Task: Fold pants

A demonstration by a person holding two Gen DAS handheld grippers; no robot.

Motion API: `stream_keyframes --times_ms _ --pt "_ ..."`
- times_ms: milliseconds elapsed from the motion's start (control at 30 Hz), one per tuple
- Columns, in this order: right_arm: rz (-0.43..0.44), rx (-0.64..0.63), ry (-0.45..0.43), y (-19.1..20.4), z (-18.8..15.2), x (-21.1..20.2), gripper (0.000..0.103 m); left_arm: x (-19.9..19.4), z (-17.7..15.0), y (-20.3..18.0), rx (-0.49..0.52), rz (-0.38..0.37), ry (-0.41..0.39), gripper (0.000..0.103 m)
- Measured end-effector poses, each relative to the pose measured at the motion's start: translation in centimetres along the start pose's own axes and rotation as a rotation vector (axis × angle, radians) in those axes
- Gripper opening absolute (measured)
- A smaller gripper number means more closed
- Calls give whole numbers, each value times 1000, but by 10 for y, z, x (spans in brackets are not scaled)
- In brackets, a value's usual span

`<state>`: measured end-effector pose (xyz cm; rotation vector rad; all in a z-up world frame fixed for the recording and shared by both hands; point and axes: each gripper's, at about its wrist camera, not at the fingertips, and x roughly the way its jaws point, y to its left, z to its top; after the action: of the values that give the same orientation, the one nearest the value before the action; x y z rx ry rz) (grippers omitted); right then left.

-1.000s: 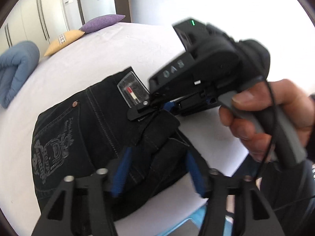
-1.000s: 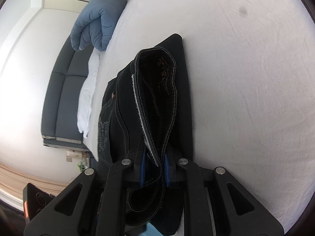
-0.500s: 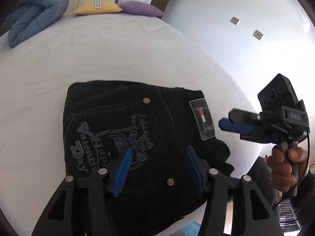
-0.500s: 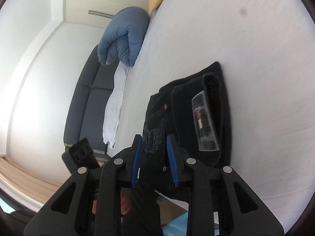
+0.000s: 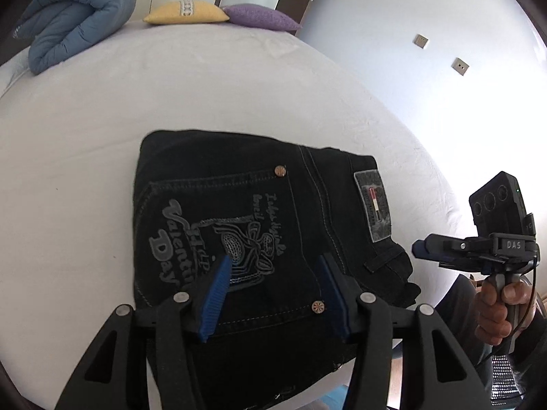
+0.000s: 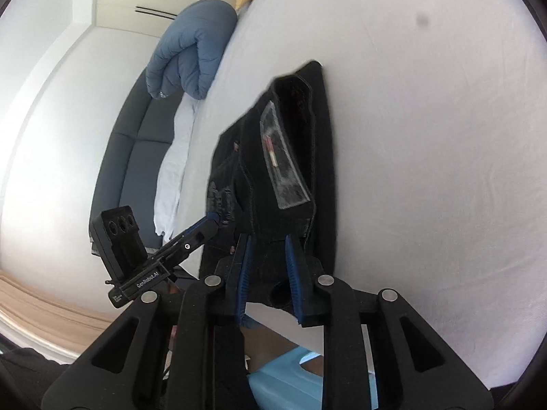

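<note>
The black pants (image 5: 246, 212) lie folded into a compact stack on the white bed (image 5: 102, 136), back pocket embroidery and waist patch (image 5: 372, 205) facing up. My left gripper (image 5: 273, 283) hovers over the near part of the pocket. Its jaws are opening and nothing is between the blue pads (image 5: 218, 290). My right gripper (image 6: 268, 273) sits just off the near edge of the pants (image 6: 294, 143), jaws closing to a narrow gap with no cloth between them. From the left wrist, the right gripper (image 5: 424, 249) shows beyond the bed's right edge, held by a hand (image 5: 495, 304).
A rolled blue duvet (image 5: 75, 24), a yellow pillow (image 5: 186, 12) and a purple pillow (image 5: 259, 17) lie at the far end of the bed. A dark sofa (image 6: 136, 130) stands beside the bed. A light blue object (image 6: 290, 376) sits below the bed's near edge.
Both grippers let go of the folded cloth they had a second ago and drew back. The pants now lie flat. The right gripper moved off past the bed's edge.
</note>
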<state>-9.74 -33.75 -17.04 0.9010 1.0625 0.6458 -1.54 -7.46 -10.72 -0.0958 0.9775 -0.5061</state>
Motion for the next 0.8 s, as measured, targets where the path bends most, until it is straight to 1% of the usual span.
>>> stream_keyframes --times_ms 67,100,133,167,200,267,300,333,367,400,467,500,533,567,600,633,667,700,767,800 --pt "48 -28 7 15 1 5 20 -1 -4 5 -11 14 0 78" --pt "48 -43 25 19 2 11 20 6 -8 10 -25 14 29 78" --pt "38 -53 46 20 2 18 20 15 -13 13 -39 8 64 77" --pt "15 -57 79 17 0 30 20 22 -18 16 -44 5 81 77" --pt "-6 -50 102 13 -2 35 20 23 -24 17 -40 5 74 77" --pt "-76 -17 154 -6 -10 50 19 22 -28 16 -30 7 67 77" --pt "-58 -7 147 -11 -16 52 19 20 -27 16 -32 4 71 78" --pt "-31 7 127 -19 -19 45 19 17 -27 17 -37 1 70 78" --pt "-23 17 114 -19 -21 38 19 10 -25 20 -50 -6 65 78" --pt "-29 12 101 -18 -20 32 19 3 -24 23 -62 -4 54 78" --pt "-69 -15 44 -10 -18 14 20 -14 -17 33 -88 24 6 78" --pt "-64 -19 13 -7 -15 6 28 -19 -13 39 -99 40 -10 79" --pt "-62 -12 -25 -6 -11 -2 36 -22 -7 48 -114 58 -18 87" --pt "-84 7 -74 -6 -6 -9 72 -22 -2 57 -124 75 -18 90" --pt "-104 21 -125 -8 -1 -18 97 -20 3 64 -131 93 -13 90" --pt "-102 18 -162 -12 4 -25 98 -16 8 73 -137 110 3 90" --pt "-93 17 -167 -13 11 -27 98 -11 10 80 -145 106 25 90" --pt "-93 16 -161 -13 17 -24 98 -4 13 86 -155 86 55 90" --pt "-122 11 -125 -14 30 -11 97 12 16 96 -177 50 123 90" --pt "-147 19 -88 -18 37 -2 96 19 16 99 -182 28 146 90"
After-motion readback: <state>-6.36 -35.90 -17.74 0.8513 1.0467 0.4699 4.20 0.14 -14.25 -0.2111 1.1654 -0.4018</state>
